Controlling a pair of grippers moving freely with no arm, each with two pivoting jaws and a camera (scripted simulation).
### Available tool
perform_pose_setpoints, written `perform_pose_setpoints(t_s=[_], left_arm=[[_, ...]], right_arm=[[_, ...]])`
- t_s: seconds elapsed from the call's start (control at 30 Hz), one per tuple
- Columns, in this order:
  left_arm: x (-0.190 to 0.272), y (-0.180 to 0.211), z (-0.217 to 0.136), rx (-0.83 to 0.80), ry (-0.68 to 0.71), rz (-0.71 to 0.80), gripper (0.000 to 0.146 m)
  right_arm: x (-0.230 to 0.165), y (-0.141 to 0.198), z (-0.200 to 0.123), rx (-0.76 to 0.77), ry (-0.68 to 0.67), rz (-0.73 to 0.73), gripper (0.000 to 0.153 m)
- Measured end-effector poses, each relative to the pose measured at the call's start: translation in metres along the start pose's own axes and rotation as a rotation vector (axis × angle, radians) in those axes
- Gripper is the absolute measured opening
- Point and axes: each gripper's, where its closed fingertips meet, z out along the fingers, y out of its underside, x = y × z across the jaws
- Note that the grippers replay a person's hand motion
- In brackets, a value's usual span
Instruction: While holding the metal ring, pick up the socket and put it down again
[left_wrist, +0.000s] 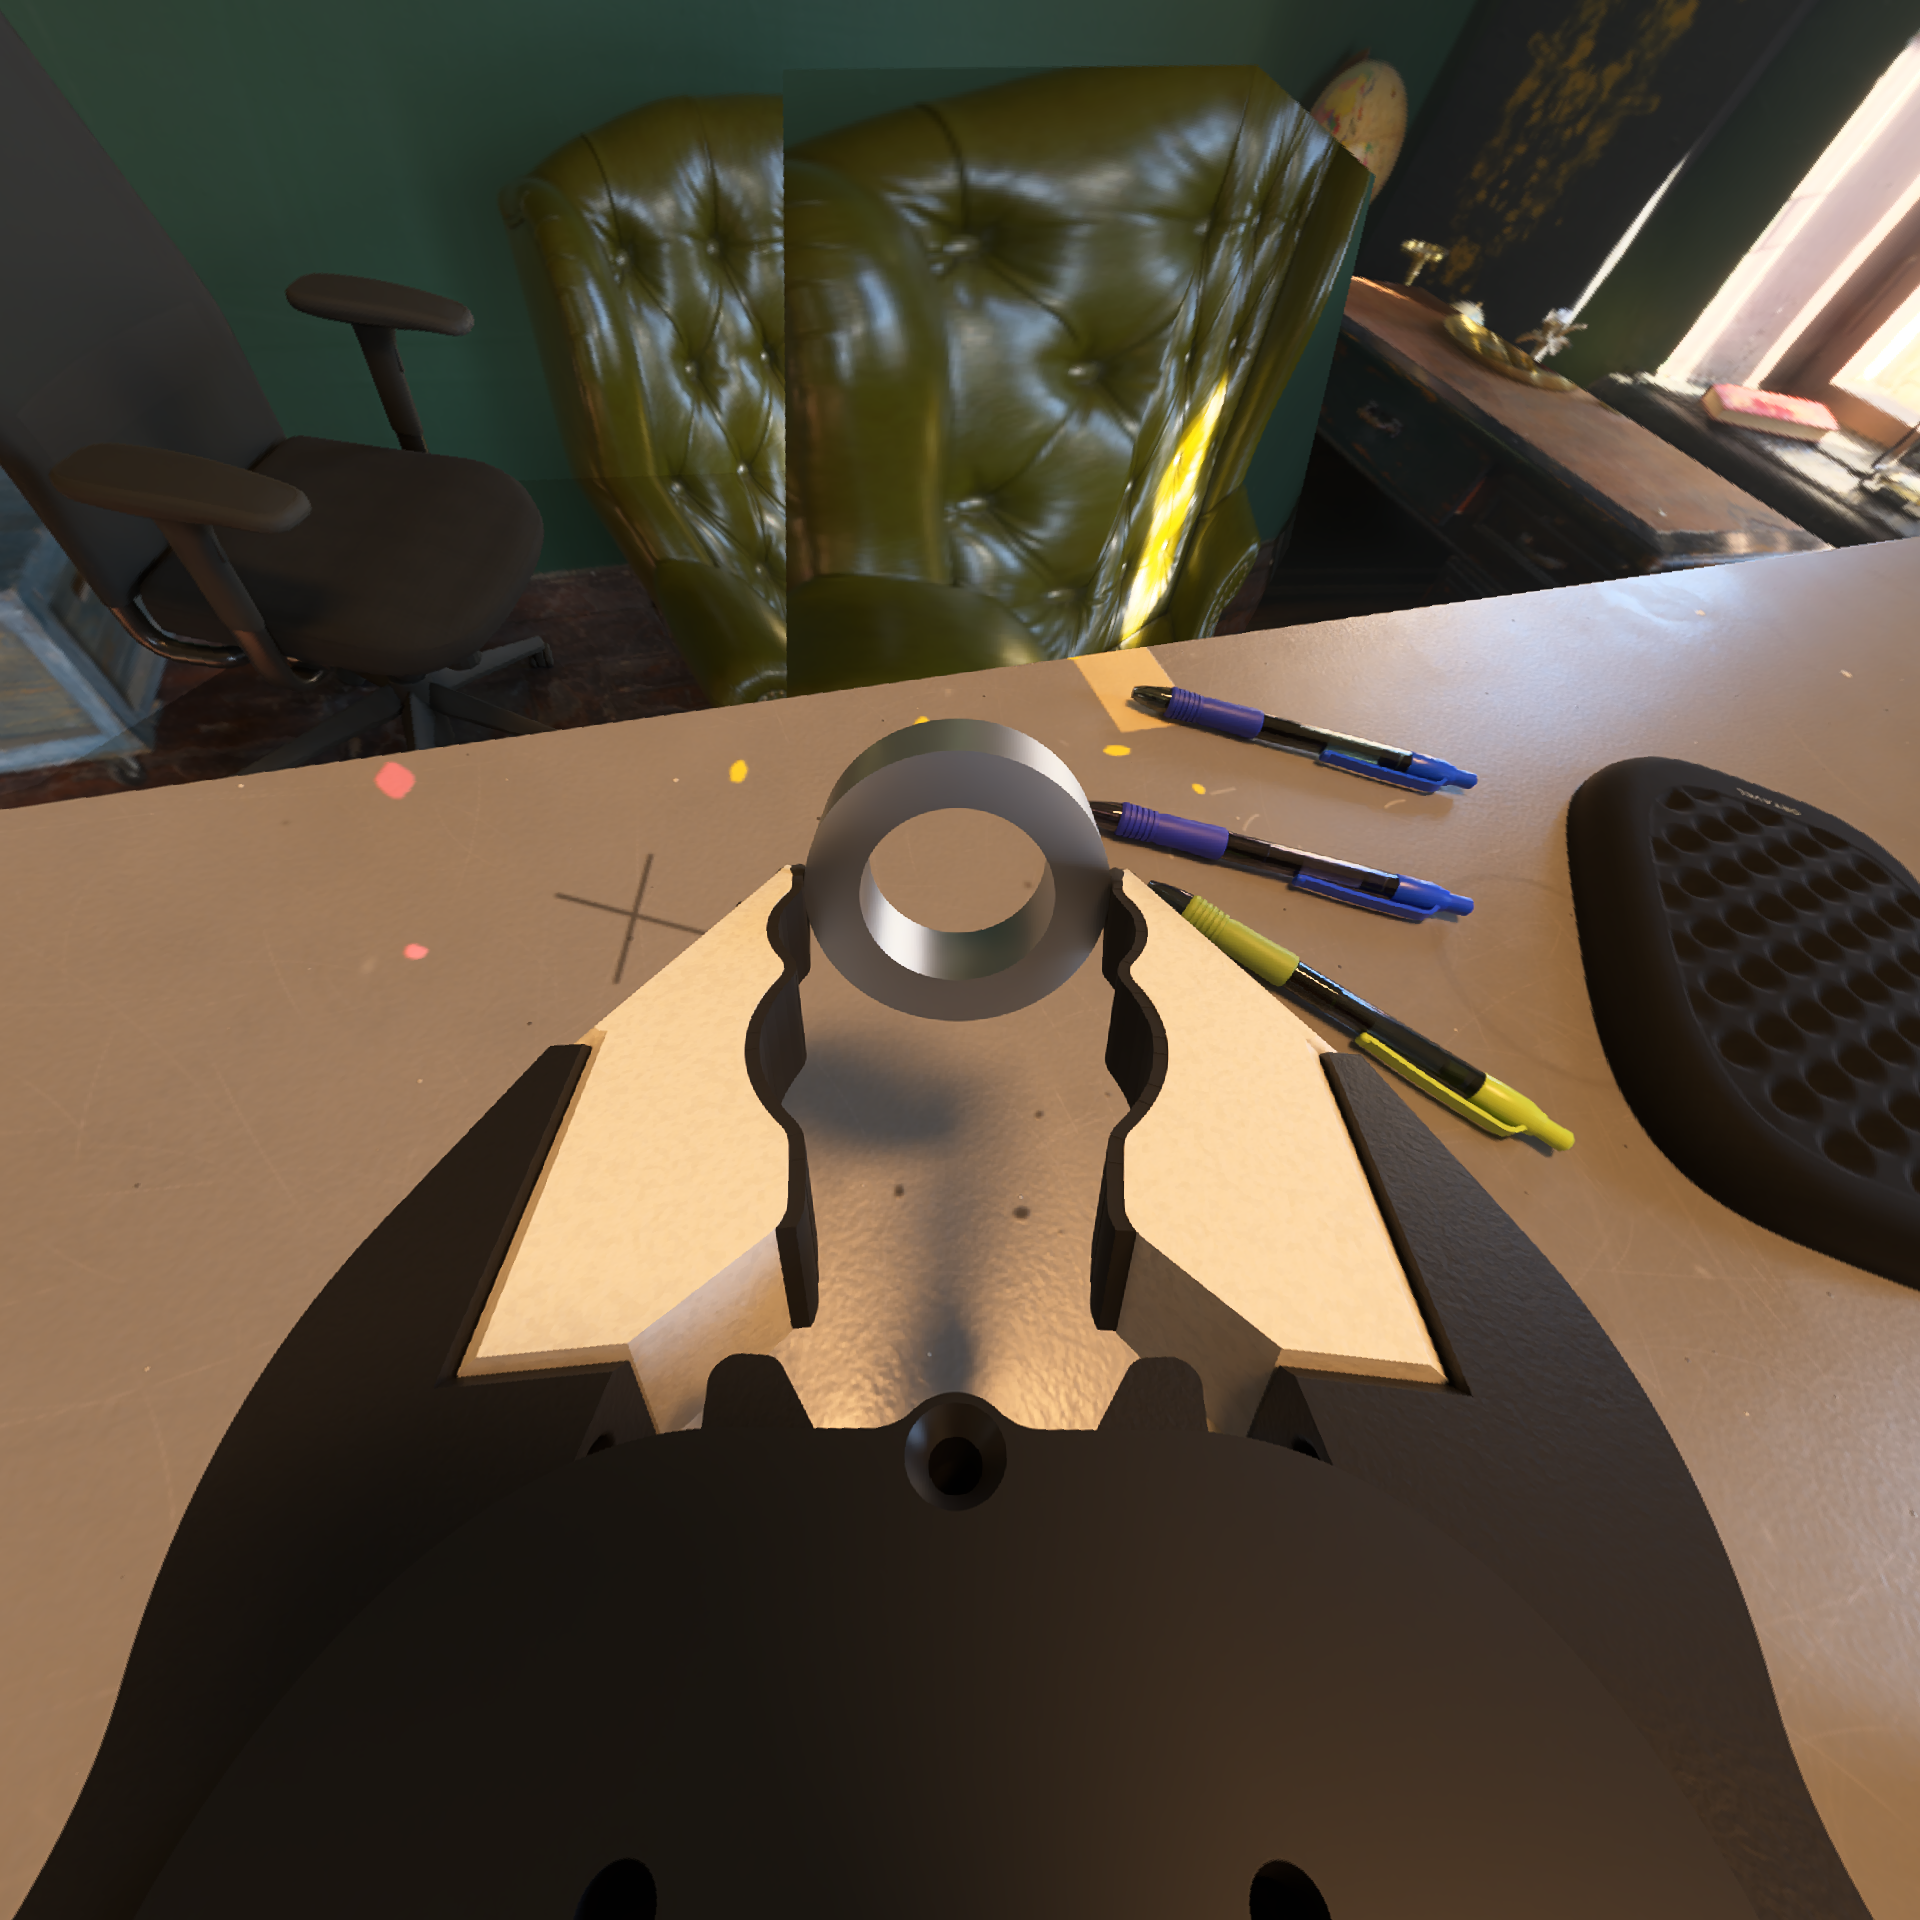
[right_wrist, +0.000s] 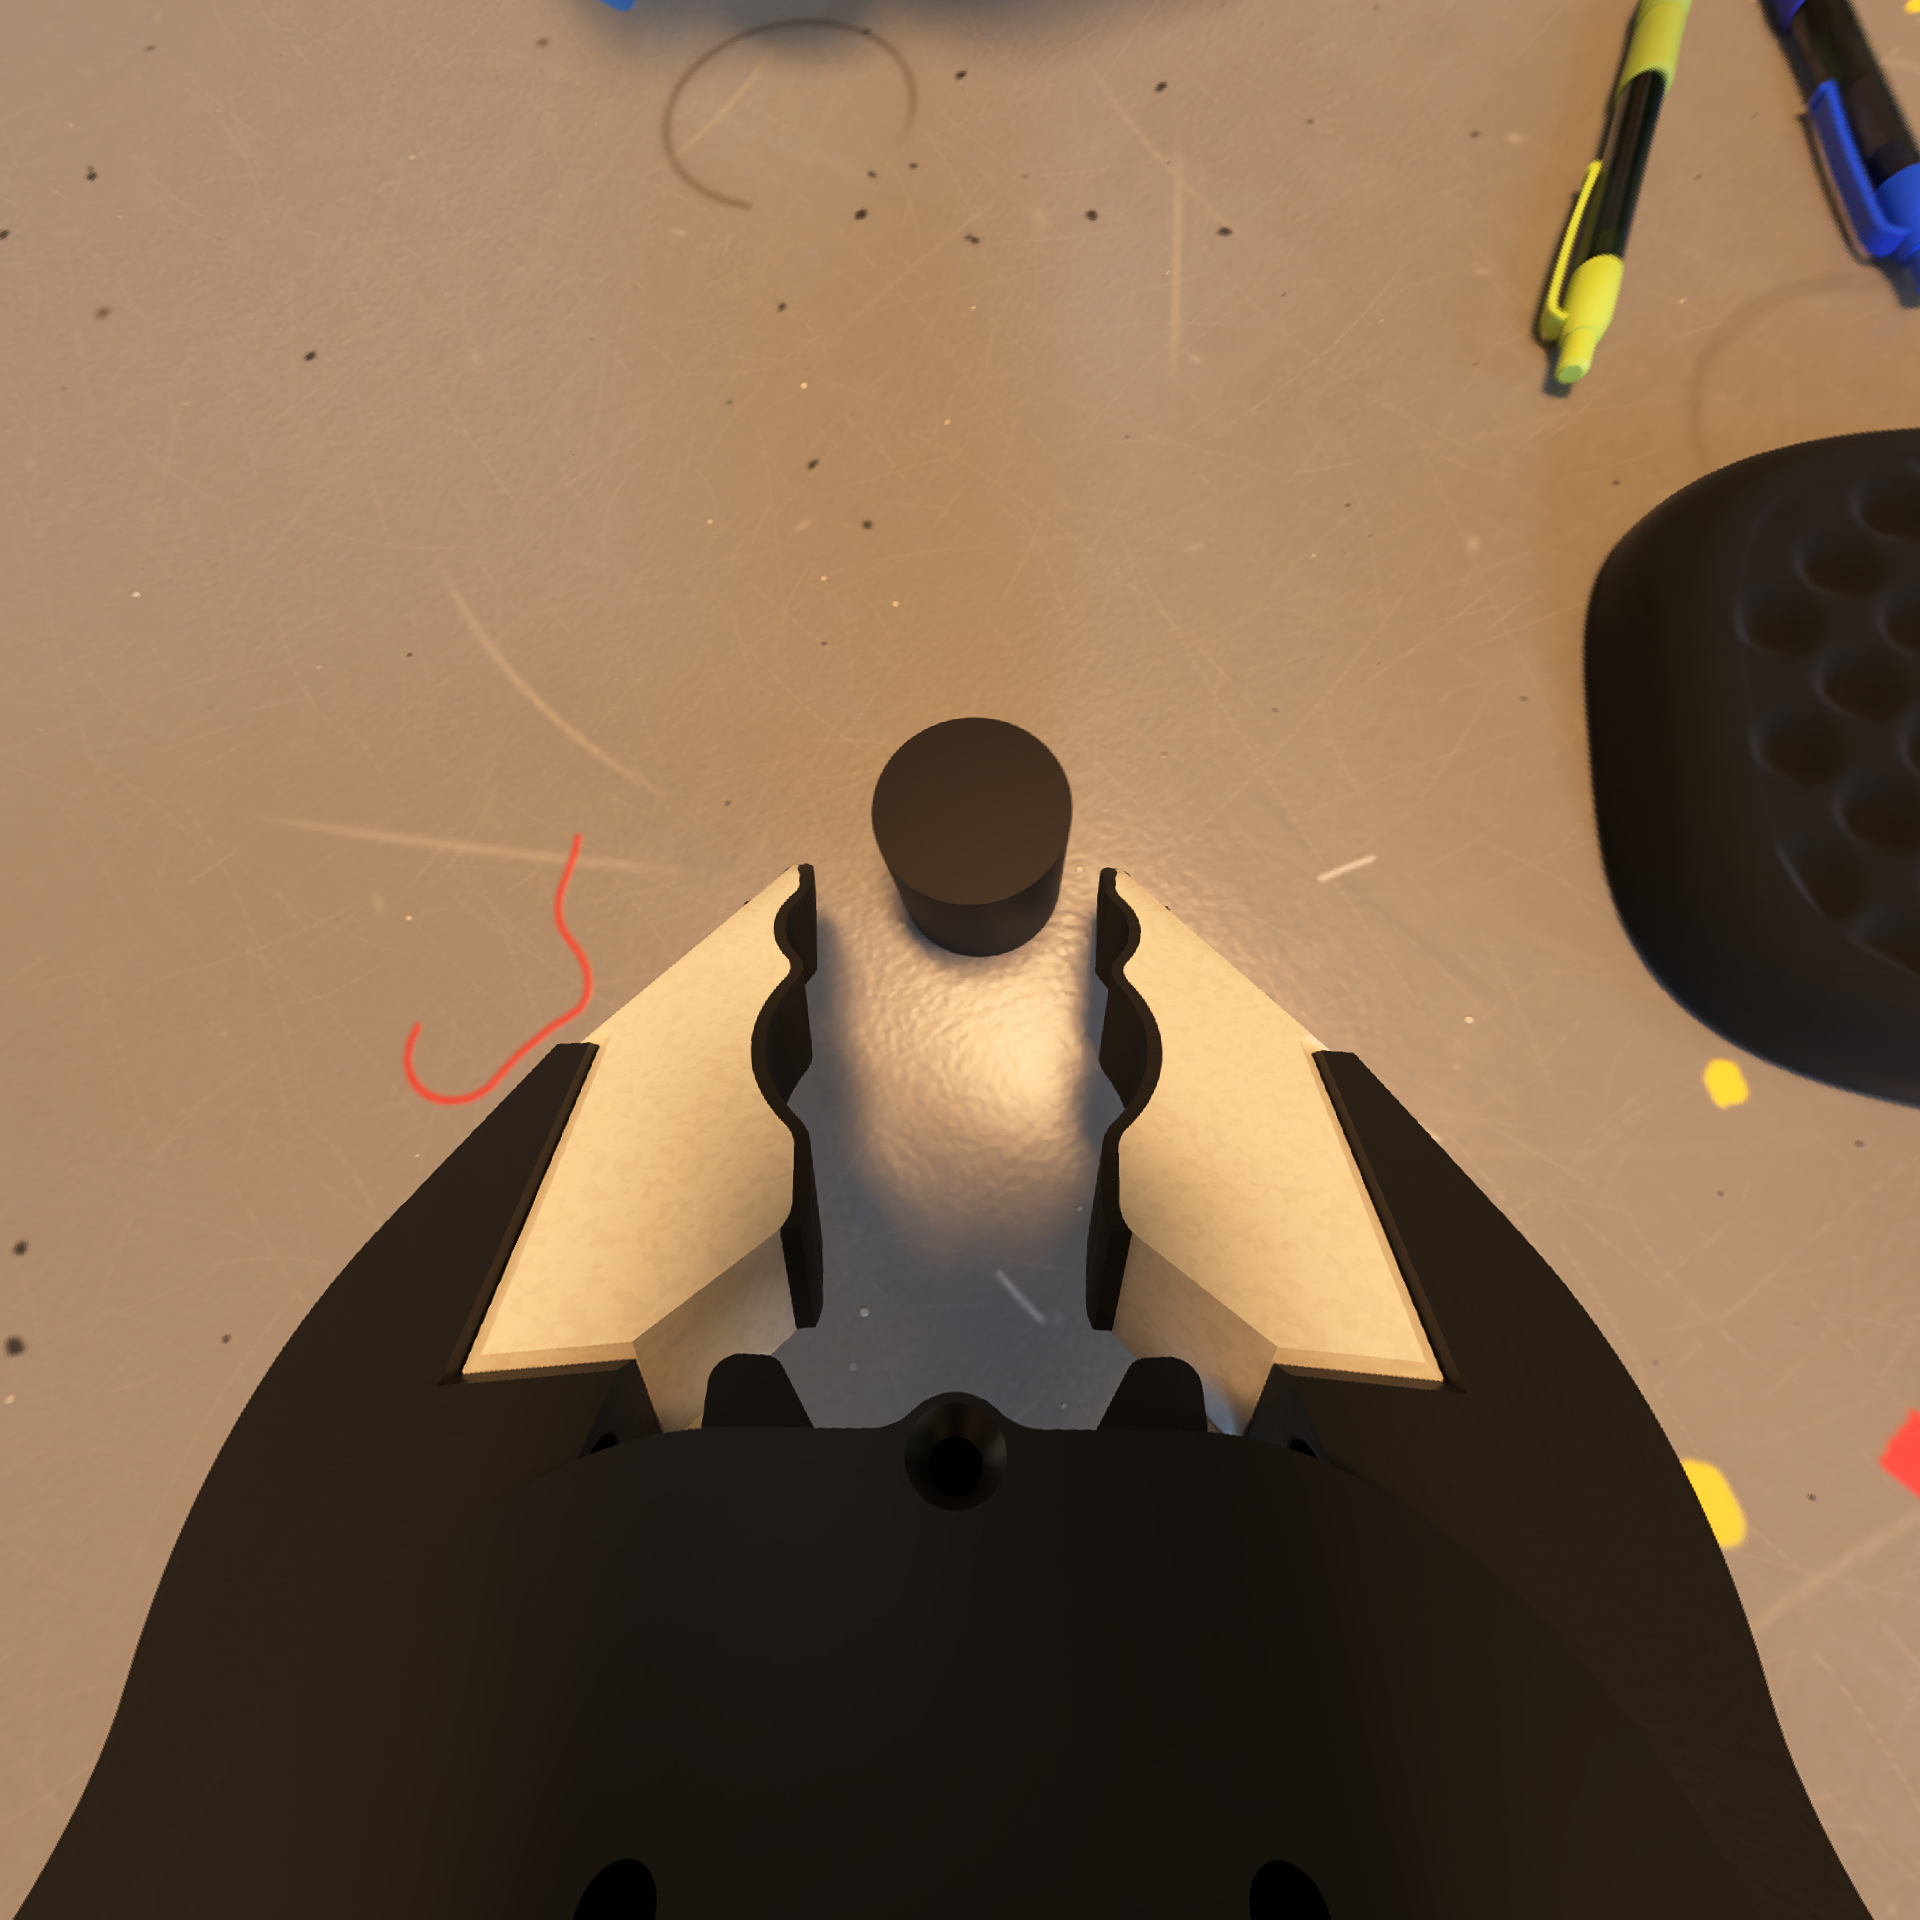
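Two grippers are seen over a scuffed tan table (right_wrist: 416, 520). The metal ring (left_wrist: 956, 869) is pinched upright between the fingertips of the left gripper (left_wrist: 956, 904) and held clear of the table, a shadow lying beneath it. Three pens are laid at its 3 o'clock: two blue pens (left_wrist: 1304, 732) and a yellow-green pen (left_wrist: 1361, 1023). The right gripper (right_wrist: 956, 883) is spread; the dark socket (right_wrist: 971, 831) is stood on the table between and just past its fingertips, untouched. A black perforated pad (right_wrist: 1766, 769) is seen at 3 o'clock.
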Motion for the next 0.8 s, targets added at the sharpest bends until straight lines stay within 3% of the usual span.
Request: perform_pose_setpoints(t_s=[0.1,0.23,0.3,0.53,0.63,0.7,0.8], left_arm=[[-0.001,0.001,0.000,-0.002,-0.001,-0.003,0.057],[-0.002,0.002,0.001,-0.004,0.000,-0.010,0.057],[-0.002,0.002,0.001,-0.005,0.000,-0.010,0.057],[-0.001,0.003,0.002,-0.010,0.002,-0.006,0.057],[-0.001,0.004,0.003,-0.013,0.002,-0.005,0.057],[-0.001,0.004,0.003,-0.014,0.001,-0.005,0.057],[-0.001,0.005,0.004,-0.016,0.001,-0.004,0.057]], right_arm=[[0.004,-0.001,0.001,0.012,0.027,-0.027,0.061],[0.006,-0.002,0.006,0.034,0.067,-0.092,0.089],[0.008,-0.001,0.009,0.028,0.092,-0.115,0.093],[0.008,0.001,0.017,0.019,0.091,-0.089,0.076],[0.004,0.001,0.018,0.019,0.048,-0.053,0.059],[0.005,0.001,0.018,0.023,0.047,-0.043,0.040],[0.005,0.001,0.018,0.024,0.043,-0.042,0.039]])
